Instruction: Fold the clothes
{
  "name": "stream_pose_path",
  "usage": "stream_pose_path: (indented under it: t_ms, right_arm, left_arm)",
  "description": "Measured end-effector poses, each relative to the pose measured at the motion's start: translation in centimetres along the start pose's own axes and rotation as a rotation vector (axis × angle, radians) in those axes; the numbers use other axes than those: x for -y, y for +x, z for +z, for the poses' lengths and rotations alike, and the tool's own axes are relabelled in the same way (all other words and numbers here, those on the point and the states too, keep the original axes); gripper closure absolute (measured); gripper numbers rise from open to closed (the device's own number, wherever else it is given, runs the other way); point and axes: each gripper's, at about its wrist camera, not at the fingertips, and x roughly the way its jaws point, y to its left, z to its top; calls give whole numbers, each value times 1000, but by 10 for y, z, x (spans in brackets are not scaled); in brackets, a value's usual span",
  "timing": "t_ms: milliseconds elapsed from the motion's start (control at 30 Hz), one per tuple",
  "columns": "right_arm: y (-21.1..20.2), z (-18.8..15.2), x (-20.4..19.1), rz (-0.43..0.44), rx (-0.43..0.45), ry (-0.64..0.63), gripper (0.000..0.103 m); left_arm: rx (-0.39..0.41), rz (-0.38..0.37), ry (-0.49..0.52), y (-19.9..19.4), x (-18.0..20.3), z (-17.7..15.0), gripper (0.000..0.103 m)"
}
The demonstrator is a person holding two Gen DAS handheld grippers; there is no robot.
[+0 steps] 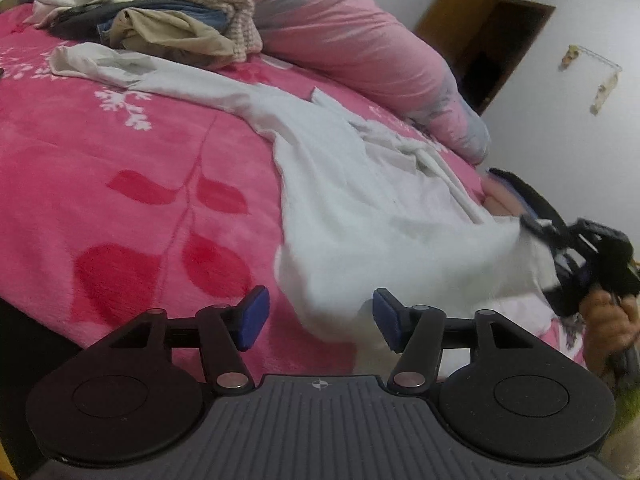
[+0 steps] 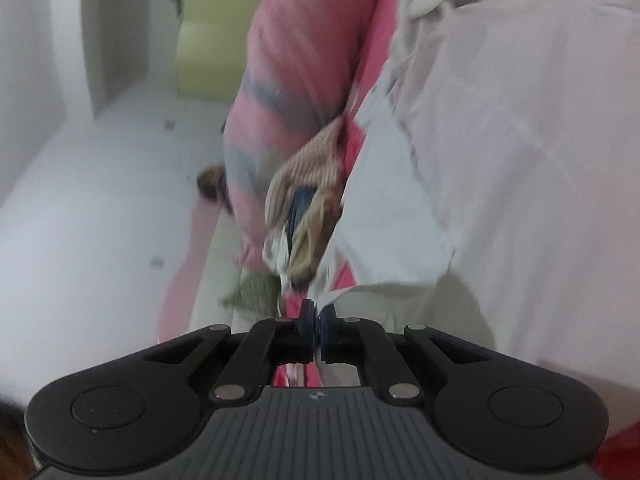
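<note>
1. While the right wrist view is blurred and crowded by cloth, we get the whole layout from the left wrist view: a white garment (image 1: 360, 184) spread across the pink blanket (image 1: 120, 184), with a pile of clothes (image 1: 168, 20) behind it.
2. We see a rolled pink quilt (image 1: 360, 40) along the bed's far side, white walls and a wooden cabinet (image 1: 492, 20).
3. Our left gripper (image 1: 320, 322) stands wide open at the garment's near edge, gripping nothing.
4. Our right gripper (image 2: 317, 330) is pinched closed on the garment's edge (image 2: 326, 300); a hand (image 1: 608, 332) holds it.
</note>
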Motion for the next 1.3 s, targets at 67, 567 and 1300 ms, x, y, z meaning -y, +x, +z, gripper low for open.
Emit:
stream_pose_path:
  t_ms: [67, 567, 1300]
  right_arm:
    - [1, 7, 12, -17, 22, 49, 101]
    - [5, 15, 63, -43, 53, 230, 101]
    - [-55, -6, 46, -209, 103, 64, 66]
  left_arm:
    - [3, -12, 0, 0, -1, -1, 44]
    - [-46, -234, 15, 34, 23, -12, 73]
    - [-165, -228, -316, -1, -28, -23, 56]
